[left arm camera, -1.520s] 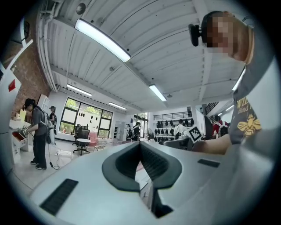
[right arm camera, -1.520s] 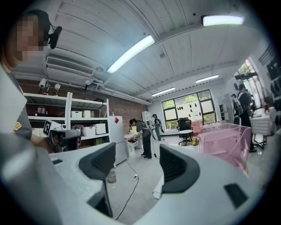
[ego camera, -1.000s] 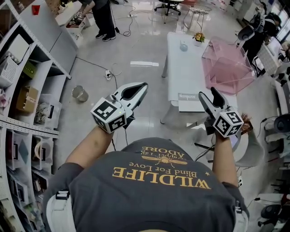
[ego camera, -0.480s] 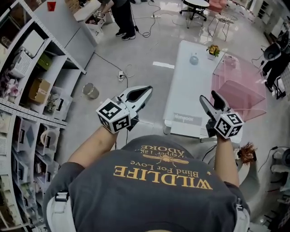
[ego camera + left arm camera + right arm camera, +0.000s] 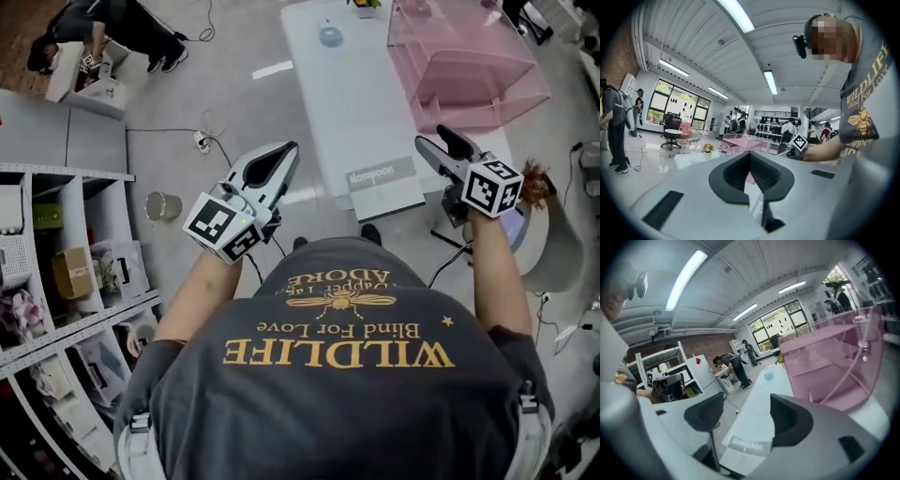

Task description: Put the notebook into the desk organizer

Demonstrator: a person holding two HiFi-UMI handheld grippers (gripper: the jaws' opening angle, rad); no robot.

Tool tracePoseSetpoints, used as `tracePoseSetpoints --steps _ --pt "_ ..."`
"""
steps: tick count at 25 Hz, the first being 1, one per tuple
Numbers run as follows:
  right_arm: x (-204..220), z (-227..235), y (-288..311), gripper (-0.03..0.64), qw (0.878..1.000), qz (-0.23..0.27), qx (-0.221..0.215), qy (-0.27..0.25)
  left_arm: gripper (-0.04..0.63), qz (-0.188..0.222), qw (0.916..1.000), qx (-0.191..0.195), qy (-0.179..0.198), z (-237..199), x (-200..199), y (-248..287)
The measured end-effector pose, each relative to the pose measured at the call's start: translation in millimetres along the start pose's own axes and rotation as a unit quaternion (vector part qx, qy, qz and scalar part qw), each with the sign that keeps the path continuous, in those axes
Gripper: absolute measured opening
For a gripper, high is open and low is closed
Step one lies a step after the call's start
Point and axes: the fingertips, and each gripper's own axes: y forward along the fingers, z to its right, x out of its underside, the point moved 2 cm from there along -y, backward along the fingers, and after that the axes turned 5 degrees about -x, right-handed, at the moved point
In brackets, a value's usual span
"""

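A white notebook [image 5: 384, 183] with a grey title band lies flat at the near end of a long white table [image 5: 328, 94]. Behind it on the table stands the pink see-through desk organizer [image 5: 469, 61]. My right gripper [image 5: 438, 142] is open and empty, held just right of the notebook. Through its jaws I see the notebook [image 5: 750, 446] below and the organizer [image 5: 829, 362] to the right. My left gripper [image 5: 286, 155] is shut on nothing, over the floor left of the table. In the left gripper view the organizer [image 5: 740, 143] shows beyond the closed jaws.
A small blue round object [image 5: 330, 36] and a flower pot [image 5: 364, 5] sit at the table's far end. Storage shelves [image 5: 56, 262] line the left side, with a metal bucket [image 5: 162, 204] and a power strip [image 5: 202, 141] on the floor. A person [image 5: 94, 28] bends at top left.
The table, notebook and organizer have come closer and now lie right in front of the grippers. The right gripper is now beside the notebook. Neither gripper's jaws changed.
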Motion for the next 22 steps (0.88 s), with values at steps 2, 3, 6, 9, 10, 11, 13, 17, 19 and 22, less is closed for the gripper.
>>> tracePoseSetpoints --steps 2,3,6,9,10,11,13,17,19,22 --pt "21 19 -14 0.298 0.999 -0.009 0.038 0.028 0.000 -0.011 0.9996 0.027 0.006 2 15 14" --pt "33 27 -20 0.298 0.998 -0.018 0.056 0.039 0.000 -0.017 0.9991 0.039 0.009 4 22 22" --pt "73 51 -29 0.298 0.991 -0.056 0.098 0.073 0.000 -0.034 0.9971 0.067 0.014 6 40 43" --pt "118 70 -34 0.298 0.981 -0.104 0.122 0.111 0.000 -0.047 0.9949 0.089 0.010 9 53 62" --pt "133 74 -35 0.298 0.977 -0.118 0.125 0.127 0.000 -0.051 0.9940 0.096 0.009 10 56 68" --pt "148 76 -37 0.298 0.973 -0.129 0.126 0.146 0.000 -0.055 0.9931 0.103 0.008 12 60 73" --pt "174 80 -39 0.298 0.965 -0.145 0.125 0.177 0.000 -0.063 0.9915 0.114 0.008 16 67 83" --pt "209 81 -36 0.298 0.954 -0.160 0.114 0.227 0.000 -0.076 0.9887 0.129 0.008 23 80 98" --pt "220 79 -32 0.298 0.949 -0.165 0.105 0.245 0.000 -0.084 0.9870 0.136 0.009 28 86 103" --pt "234 80 -25 0.296 0.942 -0.174 0.096 0.269 0.000 -0.096 0.9845 0.146 0.012 36 97 110"
